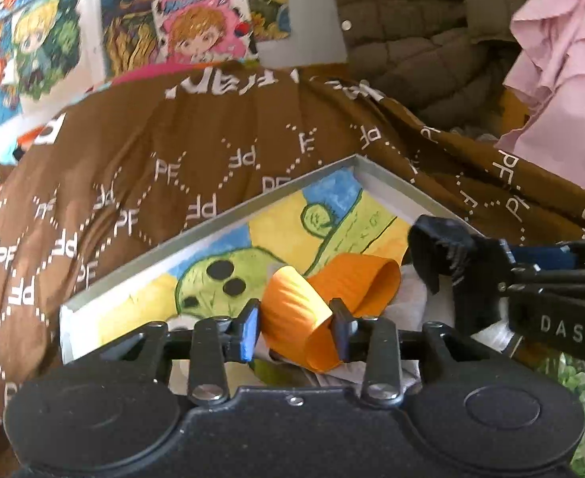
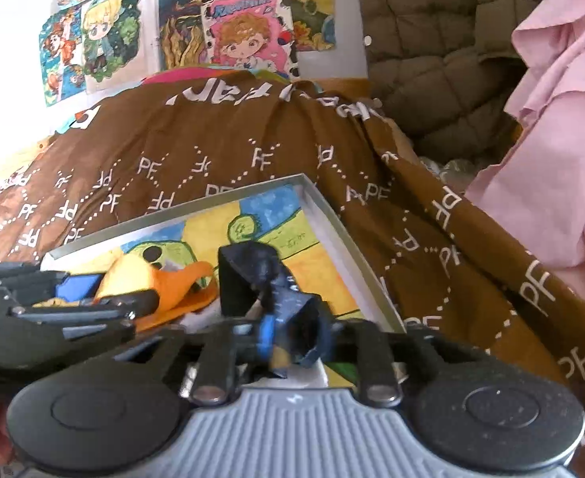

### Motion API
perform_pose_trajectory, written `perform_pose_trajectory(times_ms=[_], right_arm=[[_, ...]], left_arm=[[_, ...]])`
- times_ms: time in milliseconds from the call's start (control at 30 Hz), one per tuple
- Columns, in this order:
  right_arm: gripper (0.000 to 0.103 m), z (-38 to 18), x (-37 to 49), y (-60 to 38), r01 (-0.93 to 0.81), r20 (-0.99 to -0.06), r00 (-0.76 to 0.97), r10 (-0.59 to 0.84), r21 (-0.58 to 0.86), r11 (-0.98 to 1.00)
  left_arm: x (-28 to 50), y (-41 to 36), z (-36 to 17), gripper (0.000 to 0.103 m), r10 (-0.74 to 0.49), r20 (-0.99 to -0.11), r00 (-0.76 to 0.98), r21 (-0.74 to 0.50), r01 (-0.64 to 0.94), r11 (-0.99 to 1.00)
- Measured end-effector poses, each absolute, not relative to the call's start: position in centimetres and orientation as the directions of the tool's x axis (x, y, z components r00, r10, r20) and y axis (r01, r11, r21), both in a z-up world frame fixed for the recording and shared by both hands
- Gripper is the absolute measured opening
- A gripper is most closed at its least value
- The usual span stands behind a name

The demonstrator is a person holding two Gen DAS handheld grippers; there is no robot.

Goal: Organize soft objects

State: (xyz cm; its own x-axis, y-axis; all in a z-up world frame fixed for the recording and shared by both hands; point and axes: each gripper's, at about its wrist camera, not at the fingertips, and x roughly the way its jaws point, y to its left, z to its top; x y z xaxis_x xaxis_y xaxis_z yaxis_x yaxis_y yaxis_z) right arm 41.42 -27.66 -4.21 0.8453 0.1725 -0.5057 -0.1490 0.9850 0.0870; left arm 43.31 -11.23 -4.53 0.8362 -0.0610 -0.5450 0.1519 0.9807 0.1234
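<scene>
The left gripper [image 1: 296,324] sits closest to the work, its two blue-padded fingers closed from either side on a curled strip of orange soft fabric [image 1: 324,302], which rises out of the jaws and rolls over into a loop up and to the right, so its long axis runs away from this gripper on a forward-right diagonal. Under the strip lies some crumpled white material [image 1: 407,302], and both rest inside a shallow grey-rimmed box lined with a yellow, blue and green cactus drawing [image 1: 356,157]. The right gripper [image 1: 443,251] comes in from the right, its tips just beside the far rolled end of the strip; in its own view its fingers [image 2: 252,271] look drawn close together with nothing between them, though the blur makes this hard to confirm, and the orange fabric [image 2: 177,290] lies to its left, with the left gripper [image 2: 73,294] reaching across it. My reading is that the left hand has the strip and the right is nearer its free end, so any fold or roll would turn on that diagonal. Beyond the box spreads a brown cloth printed with white PF letters [image 1: 196,139], then a quilted olive jacket [image 1: 411,28] and a pink ruffled garment [image 1: 563,63], with cartoon posters [image 1: 196,28] on the wall behind
</scene>
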Motion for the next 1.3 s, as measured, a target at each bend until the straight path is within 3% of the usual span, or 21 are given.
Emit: perform_pose_trajectory(times_ms=[33,100,233,367,533,833,1300], right_arm=[[0.059,-4.2,41.2,-27.7,-0.139,-0.498,0.853,0.16,0.079,0.987],[0.061,-4.3,40.9,-27.9,-0.126,-0.495,0.856,0.149,0.079,0.989],[0.077,-3.7,40.3,-28.6,-0.093,-0.494,0.859,0.137,0.113,0.989],[0.088,-1.9,39.0,-29.1,-0.083,-0.48,0.867,0.135,0.129,0.988],[0.103,1.1,34.8,-29.1,-0.105,-0.431,0.892,0.134,0.09,0.99],[0.103,2.9,26.0,-29.9,-0.062,-0.388,0.916,0.102,0.114,0.992],[0.103,3.9,11.9,-27.2,-0.041,-0.317,0.946,0.065,0.084,0.996]], left_arm=[[43.2,-11.2,-4.5,0.042,-0.058,-0.552,0.832,0.117,0.145,0.982],[42.8,-11.2,-4.3,0.047,-0.047,-0.567,0.822,0.108,0.131,0.986],[41.5,-11.0,-3.5,0.053,-0.031,-0.579,0.814,0.11,0.116,0.987],[38.7,-10.3,-1.8,0.068,-0.019,-0.549,0.835,0.116,0.099,0.988],[34.5,-9.3,0.5,0.077,0.008,-0.523,0.852,0.103,0.054,0.993],[24.6,-7.1,2.8,0.094,0.004,-0.491,0.871,0.015,0.005,1.0],[11.2,-5.2,4.5,0.102,0.015,-0.414,0.91,-0.058,-0.043,0.997]])
